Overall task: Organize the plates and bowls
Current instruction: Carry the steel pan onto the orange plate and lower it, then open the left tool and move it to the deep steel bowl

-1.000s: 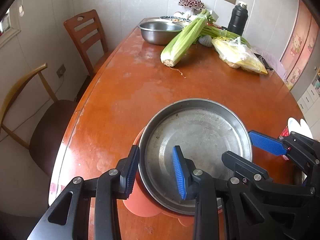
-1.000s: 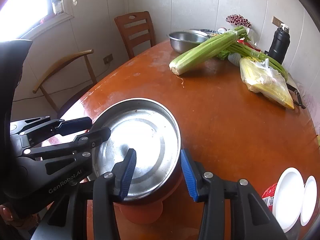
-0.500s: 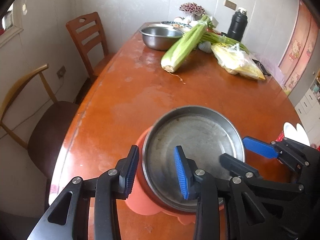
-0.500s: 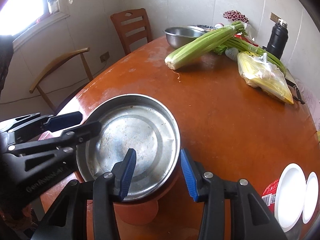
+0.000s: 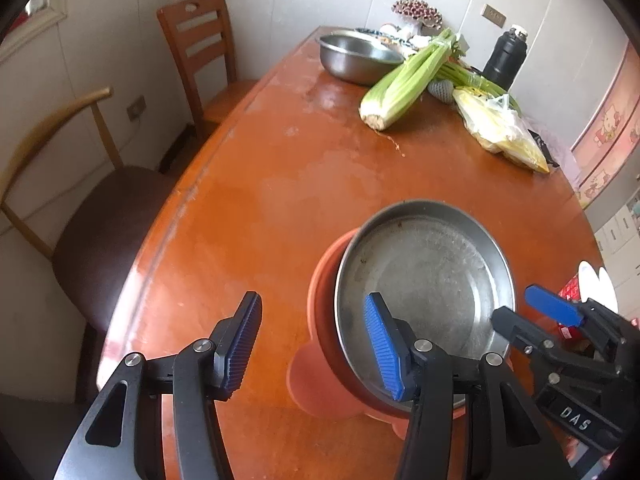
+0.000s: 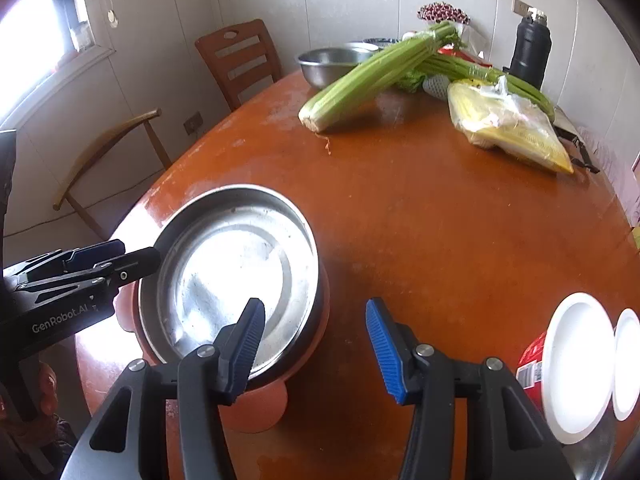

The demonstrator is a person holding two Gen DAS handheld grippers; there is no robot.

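Note:
A round steel plate [image 5: 428,280] sits nested in an orange bowl [image 5: 320,320] with ear handles, near the table's front edge; both also show in the right wrist view: plate [image 6: 236,268], bowl [image 6: 256,408]. My left gripper [image 5: 312,344] is open and empty, off the plate's left rim; its right finger hangs over the plate. My right gripper [image 6: 316,348] is open and empty, to the right of the plate, and shows in the left wrist view [image 5: 528,312].
On the orange-brown table [image 5: 280,168] stand a steel bowl [image 5: 356,56], celery [image 5: 404,84], a yellow bag [image 5: 500,132] and a black flask [image 5: 504,60] at the far end. White plates [image 6: 580,364] lean on a red packet [image 6: 528,368] at the right. Two chairs [image 5: 200,52] stand left.
Both grippers opened wide and let go of the steel plate, which now rests in the orange bowl. The left gripper drew left, the right gripper drew right.

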